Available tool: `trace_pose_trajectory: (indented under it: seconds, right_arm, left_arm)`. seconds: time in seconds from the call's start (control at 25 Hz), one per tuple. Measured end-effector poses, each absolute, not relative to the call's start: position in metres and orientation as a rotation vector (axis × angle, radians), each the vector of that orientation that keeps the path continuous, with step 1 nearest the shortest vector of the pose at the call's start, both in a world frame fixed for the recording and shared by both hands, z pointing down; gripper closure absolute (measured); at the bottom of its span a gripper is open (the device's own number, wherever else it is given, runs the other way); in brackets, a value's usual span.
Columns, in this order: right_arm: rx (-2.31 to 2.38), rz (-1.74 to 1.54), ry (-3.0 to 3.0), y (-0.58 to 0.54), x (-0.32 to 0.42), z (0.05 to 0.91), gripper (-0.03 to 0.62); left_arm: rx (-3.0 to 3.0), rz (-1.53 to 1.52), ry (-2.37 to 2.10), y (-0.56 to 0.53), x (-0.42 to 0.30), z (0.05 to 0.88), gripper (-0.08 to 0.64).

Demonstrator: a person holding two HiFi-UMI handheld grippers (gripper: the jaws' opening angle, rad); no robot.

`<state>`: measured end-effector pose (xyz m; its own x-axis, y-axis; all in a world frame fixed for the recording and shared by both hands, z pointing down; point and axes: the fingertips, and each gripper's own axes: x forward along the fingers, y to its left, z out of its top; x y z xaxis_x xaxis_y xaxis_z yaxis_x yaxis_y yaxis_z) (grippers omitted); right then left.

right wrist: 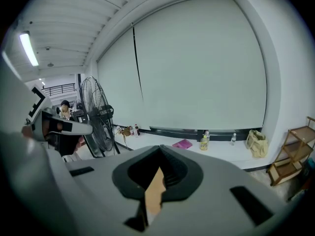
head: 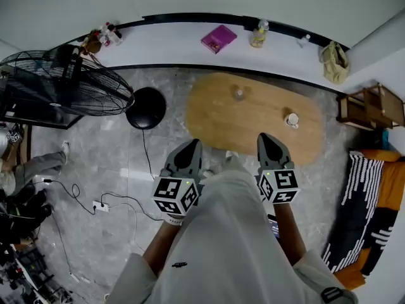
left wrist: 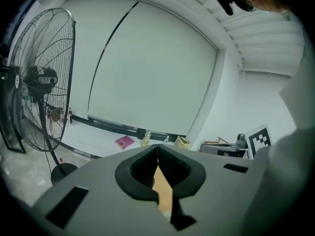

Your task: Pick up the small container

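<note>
1. Head view: an oval table (head: 253,135) of pale, smooth wood is seen on a grey marbled floor (head: 107,151). The small container (head: 239,94), clear and roughly cylindrical, is stood toward the table's far edge, well apart from both grippers. A white cup (head: 292,120) is set nearer the right end. The left gripper (head: 192,144) and the right gripper (head: 269,138), matte grey shells tapering to points, are held at the table's near side, and nothing is touched by either.
2. Left gripper view: the dark, ribbed jaws are seen pressed together at their tips, and nothing is gripped. A sliver of wood is shown through the gap behind them. A round, wire-caged fan (left wrist: 42,77) is stood at the left.
3. Right gripper view: the jaws are likewise closed tip to tip and empty. A flat pink book (right wrist: 182,144) is laid on the white ledge (right wrist: 221,151).
</note>
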<state>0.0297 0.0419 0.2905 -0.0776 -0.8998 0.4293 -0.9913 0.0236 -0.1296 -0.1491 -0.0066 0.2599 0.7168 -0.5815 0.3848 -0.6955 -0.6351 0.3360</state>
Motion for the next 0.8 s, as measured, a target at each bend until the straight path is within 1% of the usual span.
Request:
trace_pose_trajectory:
  seconds: [0.24, 0.68, 0.8]
  right_arm:
    - [1.973, 0.706, -2.12, 0.005, 0.073, 0.296, 0.586]
    - [1.856, 0.688, -2.183, -0.048, 0.122, 0.318, 0.584]
    - [1.784, 0.773, -2.206, -0.056, 0.124, 0.331, 0.563]
  left_arm:
    - [2.458, 0.355, -1.003, -0.035, -0.111, 0.259, 0.54]
    - [2.382, 0.379, -1.116, -0.065, -0.066, 0.275, 0.54]
    - [2.365, 0.399, -1.128, -0.071, -0.058, 0.279, 0.54]
